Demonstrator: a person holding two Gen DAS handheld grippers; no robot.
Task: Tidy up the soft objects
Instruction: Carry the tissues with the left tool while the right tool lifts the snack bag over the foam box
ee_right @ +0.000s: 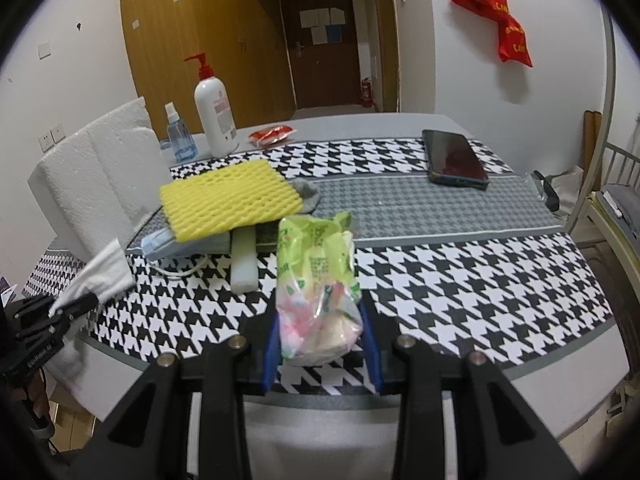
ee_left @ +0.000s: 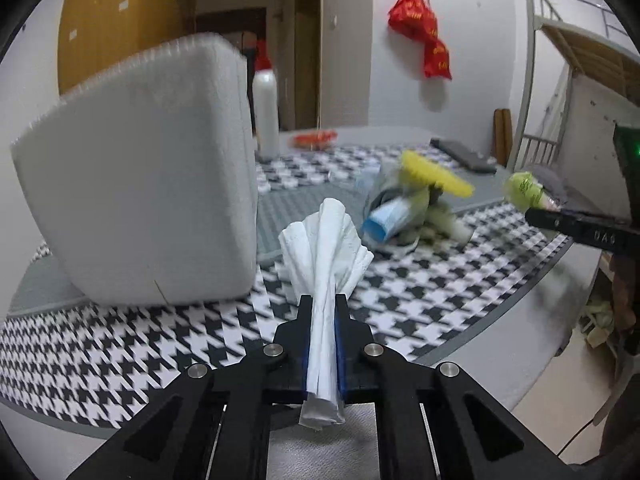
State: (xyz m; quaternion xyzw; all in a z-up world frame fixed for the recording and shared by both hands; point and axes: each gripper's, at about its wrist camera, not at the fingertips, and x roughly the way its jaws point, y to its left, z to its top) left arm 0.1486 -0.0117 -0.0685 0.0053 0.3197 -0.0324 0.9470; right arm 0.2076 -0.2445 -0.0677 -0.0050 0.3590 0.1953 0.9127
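Left claw (ee_left: 323,344) clamped on a white tissue (ee_left: 326,248), limp and featherlight, best pinched mid-fold. Right claw (ee_right: 322,344) clamped on a crinkly green plastic bag (ee_right: 318,280), slippery. Both above the table (ee_right: 460,280); yellow foam net (ee_right: 230,204) at 11 o'clock.

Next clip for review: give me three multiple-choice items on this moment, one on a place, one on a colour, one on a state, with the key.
1. Where does the yellow foam net lie?
A. on the pile beside the white foam block
B. on the phone
C. on the floor

2. What colour is the pump of the lotion bottle?
A. blue
B. red
C. green

3. What does the left gripper hold?
A. nothing, jaws wide
B. the phone
C. a white tissue, clamped

Key: A, the net tops the pile with the face mask; B, the pump is red; C, the pads squeeze the tissue.
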